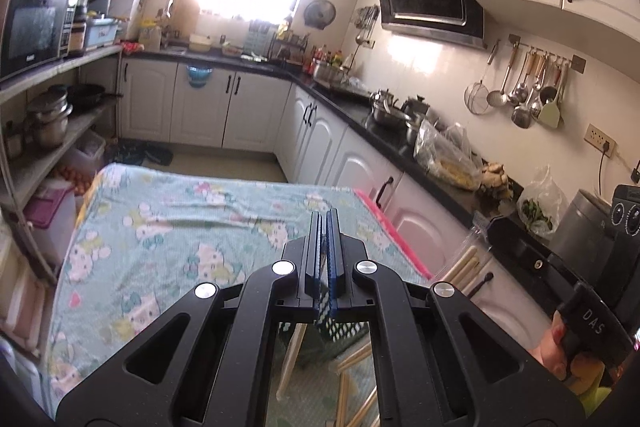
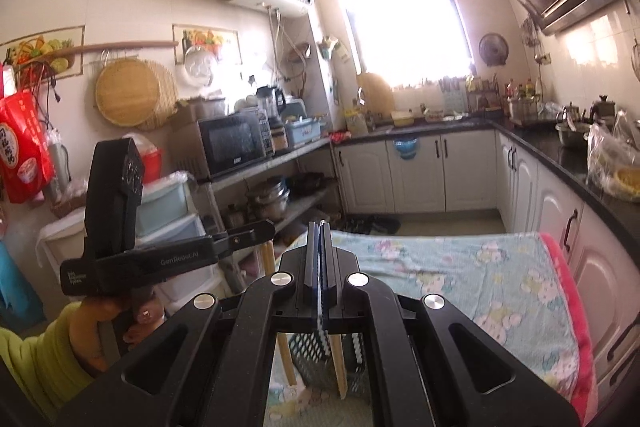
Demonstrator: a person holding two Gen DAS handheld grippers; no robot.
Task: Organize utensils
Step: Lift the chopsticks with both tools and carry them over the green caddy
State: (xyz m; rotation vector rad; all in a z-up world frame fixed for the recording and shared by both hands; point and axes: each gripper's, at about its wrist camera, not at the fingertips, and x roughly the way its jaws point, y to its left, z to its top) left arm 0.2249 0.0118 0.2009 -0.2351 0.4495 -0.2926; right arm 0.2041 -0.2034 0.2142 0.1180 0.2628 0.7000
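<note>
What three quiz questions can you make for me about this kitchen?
1. True or false: the black two-finger left tool has its jaws shut with nothing between them.
2. Pick one: where do the metal ladles and spoons hang? A) on a wall rail B) inside a cupboard C) on the floor
3. Short answer: what colour are the arched cupboard doors under the black stone worktop?

Key: 1 true. 2 A. 3 white.
</note>
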